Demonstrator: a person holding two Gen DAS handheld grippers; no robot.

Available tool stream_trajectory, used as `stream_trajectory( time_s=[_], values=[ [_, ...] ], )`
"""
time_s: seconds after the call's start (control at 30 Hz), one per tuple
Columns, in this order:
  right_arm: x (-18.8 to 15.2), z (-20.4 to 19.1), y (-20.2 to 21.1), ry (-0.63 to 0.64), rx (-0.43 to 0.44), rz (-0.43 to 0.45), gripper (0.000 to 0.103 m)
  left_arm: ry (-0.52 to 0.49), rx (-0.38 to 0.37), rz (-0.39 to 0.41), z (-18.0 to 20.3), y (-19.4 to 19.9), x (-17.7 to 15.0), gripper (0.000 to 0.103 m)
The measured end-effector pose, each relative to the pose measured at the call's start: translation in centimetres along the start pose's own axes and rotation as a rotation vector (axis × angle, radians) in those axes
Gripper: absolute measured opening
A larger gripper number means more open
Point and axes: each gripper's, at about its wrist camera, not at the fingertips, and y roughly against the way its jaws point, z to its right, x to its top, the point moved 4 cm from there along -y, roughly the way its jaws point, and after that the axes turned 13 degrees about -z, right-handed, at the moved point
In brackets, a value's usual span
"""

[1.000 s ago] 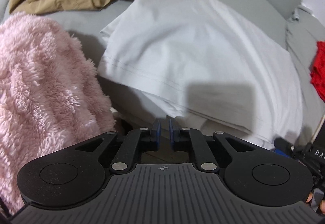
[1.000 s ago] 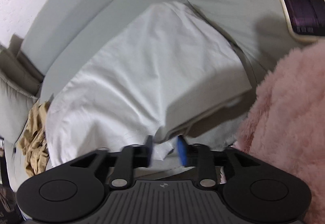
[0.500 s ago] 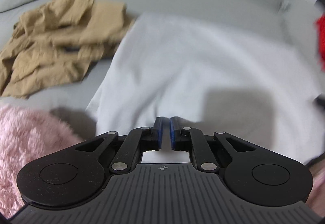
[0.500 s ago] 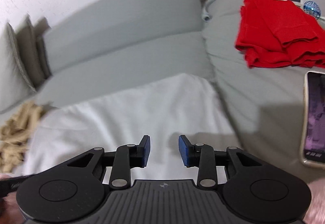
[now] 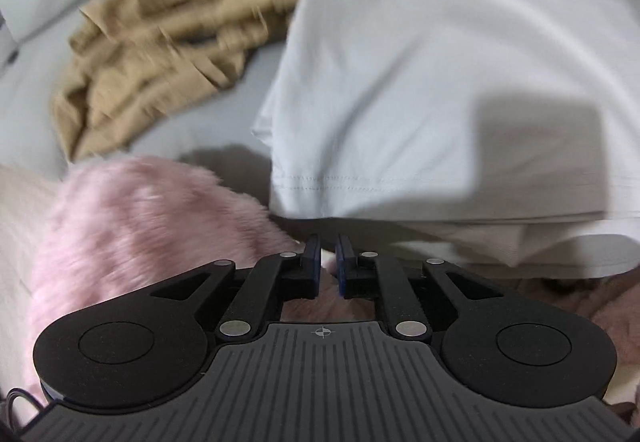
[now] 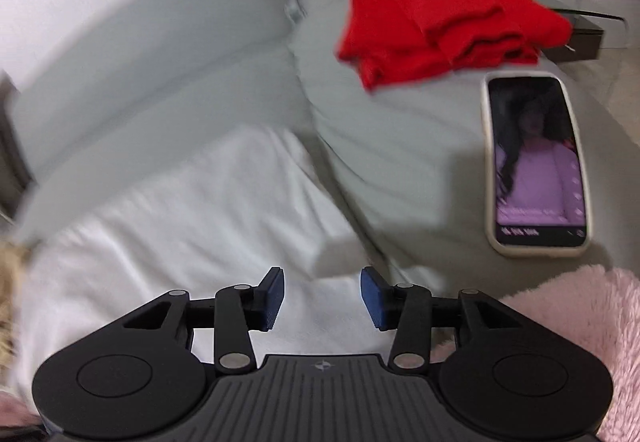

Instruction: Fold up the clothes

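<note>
White folded shirt (image 5: 440, 81) lies flat; your left tool (image 5: 328, 262), near-closed and empty, and right tool (image 6: 322, 294), spread wide, should grip the near hem evenly.

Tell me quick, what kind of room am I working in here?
Most likely a living room at home: clothes are spread over a grey sofa with back cushions, a phone lies on the seat, and a folded red garment sits beside it.

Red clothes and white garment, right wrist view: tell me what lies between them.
Only bare grey sofa cushion separates the folded red clothes from the white garment in the right wrist view. The phone lies off to the side, not between.
</note>
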Motion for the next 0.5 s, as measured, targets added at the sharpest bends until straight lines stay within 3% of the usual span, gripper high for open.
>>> stream_trajectory(
  time_s=[0.1, 0.17, 0.33, 0.43, 0.5],
  values=[
    [0.1, -0.6, -0.1, 0.036, 0.039, 0.024, 0.039, -0.018, -0.056, 0.141, 0.9, 1.8, 1.0, 0.016],
    [0.1, -1.9, -1.2, 0.099, 0.073, 0.004, 0.014, -0.066, -0.091, 0.207, 2.7, 1.8, 2.6, 0.016],
    [-0.6, -6.2, -3.0, 0.304, 0.116, 0.0, 0.01, -0.185, -0.079, 0.293, 7.0, 0.8, 4.7, 0.017],
    [-1.1, -7.5, -3.8, 0.361, 0.099, -0.019, 0.012, -0.262, -0.064, 0.346, 9.6, 0.1, 5.7, 0.019],
    [-1.1, -7.6, -4.9, 0.367, 0.08, -0.063, 0.013, -0.328, 0.001, 0.335, 10.6, -1.1, 5.9, 0.019]
  ],
)
